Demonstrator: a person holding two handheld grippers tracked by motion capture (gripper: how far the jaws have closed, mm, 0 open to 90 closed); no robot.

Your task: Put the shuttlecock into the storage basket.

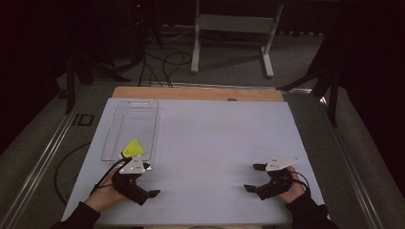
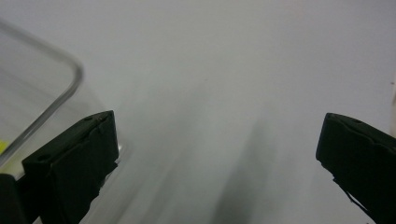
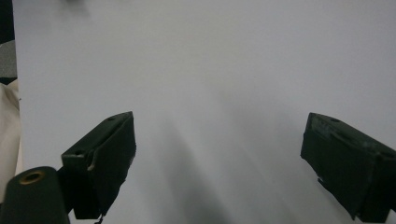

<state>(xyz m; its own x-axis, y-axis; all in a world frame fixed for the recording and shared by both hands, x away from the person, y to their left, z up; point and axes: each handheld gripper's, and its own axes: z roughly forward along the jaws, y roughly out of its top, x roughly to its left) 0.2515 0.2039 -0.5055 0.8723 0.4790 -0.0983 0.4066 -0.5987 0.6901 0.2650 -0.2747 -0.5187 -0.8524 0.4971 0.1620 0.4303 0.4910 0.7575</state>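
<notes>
We hold a hand-held gripper in each hand at the near edge of the desk [image 1: 215, 143], and neither has taken anything up. The left hand-held gripper [image 1: 152, 180] rests released, its black jaws spread wide, just beside the near end of a clear tray [image 1: 114, 129]; in the left gripper view the tray's rounded corner [image 2: 70, 74] curves past the jaw on that view's left. The right hand-held gripper [image 1: 254, 177] lies well apart on the other side, equally released, with bare white surface between its jaws.

The thing nearest our left jaws is a small yellow object [image 1: 133, 148], lying inside the tray at its near end, partly behind the gripper's grey plate. We judge the work barely begun: the yellow object sits untouched and every grasp is left to make.

The tray is long, rectangular, transparent plastic with glossy walls and softly rounded corners. The yellow piece looks thin and angular, perhaps folded, though it is too small for us to tell its material. The desk top is a matt, pale sheet over a wooden board showing at the far edge.
</notes>
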